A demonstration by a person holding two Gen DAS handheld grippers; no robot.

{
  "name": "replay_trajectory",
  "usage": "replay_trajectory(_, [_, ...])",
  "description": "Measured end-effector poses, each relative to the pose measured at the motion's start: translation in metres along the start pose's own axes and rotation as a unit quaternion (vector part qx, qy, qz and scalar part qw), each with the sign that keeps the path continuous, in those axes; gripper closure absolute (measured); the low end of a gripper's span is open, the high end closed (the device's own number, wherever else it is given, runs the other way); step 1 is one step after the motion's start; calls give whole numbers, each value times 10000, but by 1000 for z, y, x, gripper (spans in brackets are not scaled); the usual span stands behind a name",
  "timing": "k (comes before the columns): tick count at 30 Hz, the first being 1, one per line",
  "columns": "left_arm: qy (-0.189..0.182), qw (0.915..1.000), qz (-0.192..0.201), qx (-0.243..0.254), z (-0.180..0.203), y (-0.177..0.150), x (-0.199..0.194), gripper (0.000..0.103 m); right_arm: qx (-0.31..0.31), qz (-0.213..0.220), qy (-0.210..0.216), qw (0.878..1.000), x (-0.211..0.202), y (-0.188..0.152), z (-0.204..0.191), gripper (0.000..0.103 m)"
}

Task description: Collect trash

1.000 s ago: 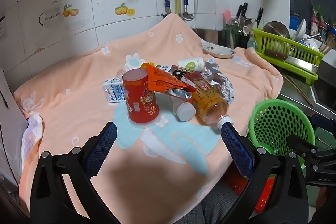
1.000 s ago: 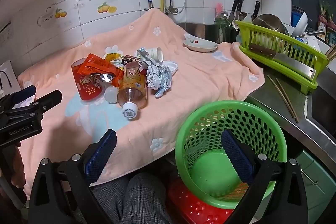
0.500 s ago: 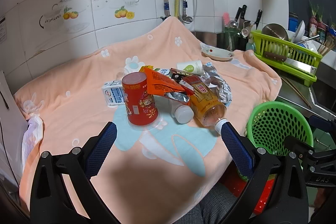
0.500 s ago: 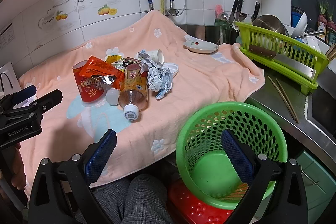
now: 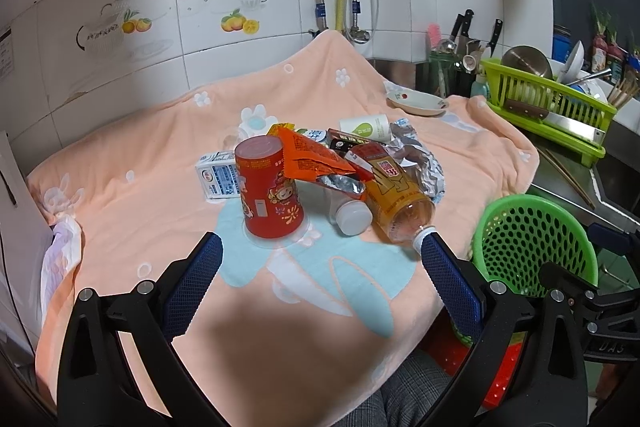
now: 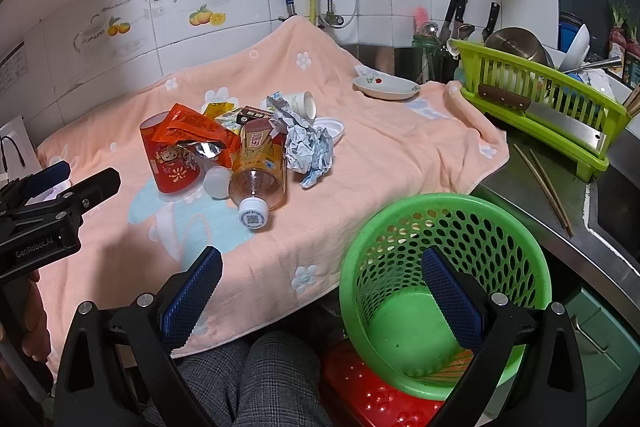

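Note:
A pile of trash lies on the peach towel [image 5: 160, 155]: an upturned red paper cup [image 5: 269, 187], an orange snack wrapper [image 5: 312, 159], a tea bottle [image 5: 396, 199] on its side, a white milk carton [image 5: 218, 177], crumpled foil [image 5: 424, 163] and a white cup [image 5: 366, 127]. The green mesh basket [image 6: 444, 267] stands empty below the table's front right edge. My left gripper [image 5: 320, 283] is open and empty, short of the red cup. My right gripper [image 6: 320, 291] is open and empty, between the towel's edge and the basket.
A white saucer [image 6: 386, 87] sits at the towel's back right. A green dish rack [image 6: 540, 99] with a cleaver, knives and chopsticks [image 6: 542, 183] stand on the steel counter to the right. A red stool [image 6: 368, 399] is under the basket. The person's knees are below.
Both grippers have drifted slightly up and back, so the trash pile sits a little lower and farther in view. Nothing was picked up; both jaws stayed open.

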State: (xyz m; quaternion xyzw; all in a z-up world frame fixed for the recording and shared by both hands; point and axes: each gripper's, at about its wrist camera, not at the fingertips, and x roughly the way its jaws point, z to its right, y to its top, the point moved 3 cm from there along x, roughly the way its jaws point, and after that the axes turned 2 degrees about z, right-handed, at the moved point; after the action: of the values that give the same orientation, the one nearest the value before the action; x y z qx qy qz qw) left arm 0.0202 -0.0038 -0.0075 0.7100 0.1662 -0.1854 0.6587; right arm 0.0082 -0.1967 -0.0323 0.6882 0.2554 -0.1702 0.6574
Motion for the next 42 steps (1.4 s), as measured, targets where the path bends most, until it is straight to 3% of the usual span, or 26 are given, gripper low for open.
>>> replay_trajectory(42, [93,9996,-209,-185,-16,-2,23,5,-83,-121,88,9999,22,5,-4,6])
